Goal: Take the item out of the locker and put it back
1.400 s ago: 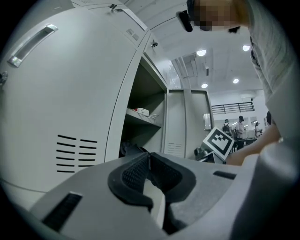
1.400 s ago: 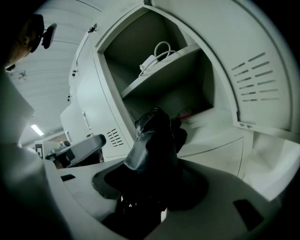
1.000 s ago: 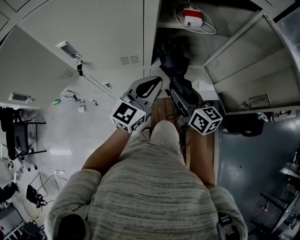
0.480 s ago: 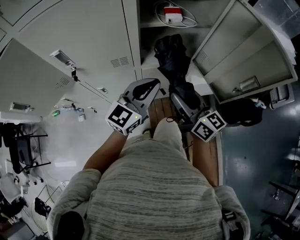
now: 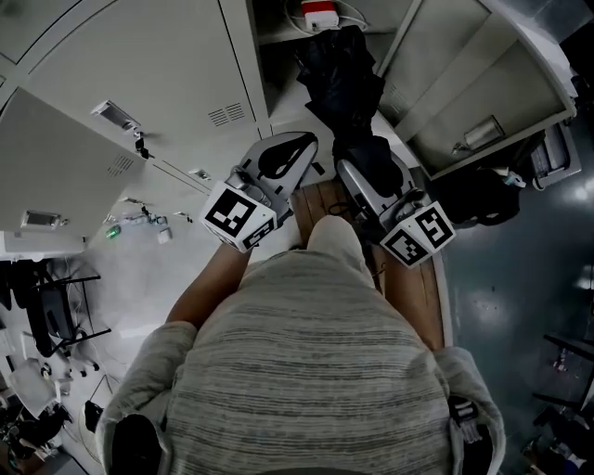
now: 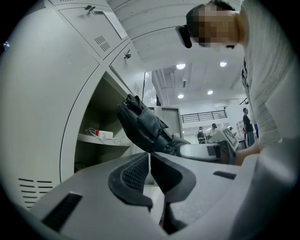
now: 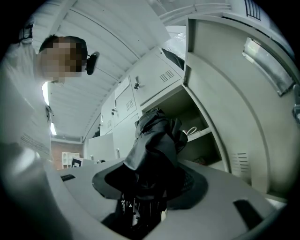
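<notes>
A black folded umbrella sticks out from my right gripper, whose jaws are shut on its lower end. Its tip points up at the open locker compartment. In the right gripper view the umbrella rises from between the jaws of my right gripper toward the locker shelf. My left gripper is beside it on the left, shut and holding nothing. The left gripper view shows the left gripper with its pads together and the umbrella beyond them.
A white and red device with a cable lies on the locker shelf. The open locker door swings out at the right. Closed locker doors fill the left. A wooden bench lies below the grippers, and a black bag sits at the right.
Both grippers and the umbrella have moved up toward the locker opening. The umbrella's tip now reaches close to the shelf with the white and red device.
</notes>
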The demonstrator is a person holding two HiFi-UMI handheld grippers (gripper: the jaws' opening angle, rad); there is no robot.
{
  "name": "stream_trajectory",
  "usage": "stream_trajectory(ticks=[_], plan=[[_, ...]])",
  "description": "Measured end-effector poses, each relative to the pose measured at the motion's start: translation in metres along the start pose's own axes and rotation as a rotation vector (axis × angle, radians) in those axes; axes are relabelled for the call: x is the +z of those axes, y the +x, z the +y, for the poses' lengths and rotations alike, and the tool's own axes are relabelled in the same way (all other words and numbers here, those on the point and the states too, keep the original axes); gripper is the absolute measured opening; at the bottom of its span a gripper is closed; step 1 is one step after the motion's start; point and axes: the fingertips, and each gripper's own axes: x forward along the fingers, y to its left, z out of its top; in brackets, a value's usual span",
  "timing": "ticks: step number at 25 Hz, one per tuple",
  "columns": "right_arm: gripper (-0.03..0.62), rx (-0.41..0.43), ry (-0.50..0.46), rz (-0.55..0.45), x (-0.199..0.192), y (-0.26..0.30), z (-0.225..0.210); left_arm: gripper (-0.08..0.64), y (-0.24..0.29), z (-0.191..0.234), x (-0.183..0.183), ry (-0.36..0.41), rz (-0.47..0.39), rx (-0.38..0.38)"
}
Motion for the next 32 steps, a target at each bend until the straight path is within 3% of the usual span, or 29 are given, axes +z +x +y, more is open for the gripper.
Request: stream_trajectory(ticks=[9,18,32], plan=[[0.233,0.027,-0.029,-0.009,0.008,0.001,0.006,0.018,0.003,-0.004,0.014,0.019,-0.025,-0.013],[0.234,0.016,0.005,-0.011,0.005,-0.008,0.000,0.018,0.006,-0.010,0.012,0.002,-0.022,-0.032],[0.235,-0.051,-0.011,0.181,-0.038,-0.004,-0.041,0.018,0.017,-0.008,-0.012,-0.016,-0.005,-0.026]])
